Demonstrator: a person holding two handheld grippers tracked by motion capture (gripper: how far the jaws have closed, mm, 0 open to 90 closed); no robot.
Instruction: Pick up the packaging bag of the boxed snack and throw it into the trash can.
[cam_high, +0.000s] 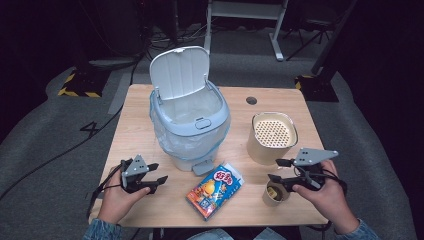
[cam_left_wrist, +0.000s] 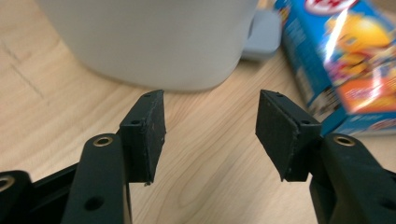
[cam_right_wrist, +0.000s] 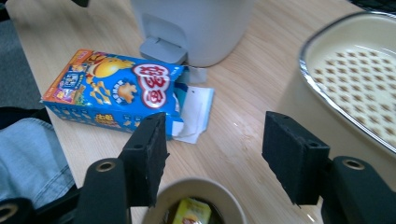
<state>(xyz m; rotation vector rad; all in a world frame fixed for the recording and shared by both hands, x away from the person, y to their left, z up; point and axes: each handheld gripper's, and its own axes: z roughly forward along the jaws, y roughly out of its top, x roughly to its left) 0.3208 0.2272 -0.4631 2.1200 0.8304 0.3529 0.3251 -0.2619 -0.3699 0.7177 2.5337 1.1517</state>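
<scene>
A small wooden table (cam_high: 145, 107) seen from above, with a person's two hands reaching in from the six o'clock edge, each holding a two-jaw gripper.

At the table's centre, toward eleven o'clock, stands a pale blue-grey pedal bin (cam_high: 192, 132) lined with a clear bag, its lid (cam_high: 179, 70) tipped up and open; its foot pedal (cam_high: 202, 167) points toward six o'clock.

Just beyond the pedal, at six o'clock, a blue snack box (cam_high: 215, 190) lies flat, printed with orange cartoon figures and a red-and-white logo (its top flap is torn open, with a white inner wrapper showing in the right gripper view).

At three o'clock sits a tall cream container (cam_high: 271, 137) with a perforated insert inside.

At about five o'clock, near the table's front edge, a small paper cup (cam_high: 274, 194) holds something yellow, possibly a wrapper; the view is too blurred to be sure.

The left gripper (cam_high: 156, 179) is at eight o'clock, low over the bare wood, pointing toward the bin and the box. Its jaws are spread apart with nothing between them.

The right gripper (cam_high: 277, 170) hovers at four o'clock, directly over the paper cup and just beside the cream container. Its jaws are also spread, and the cup's rim (cam_right_wrist: 196, 186) sits below the gap between them; the pads are not pressing on it.

The snack box lies between the two grippers, touched by neither.
</scene>
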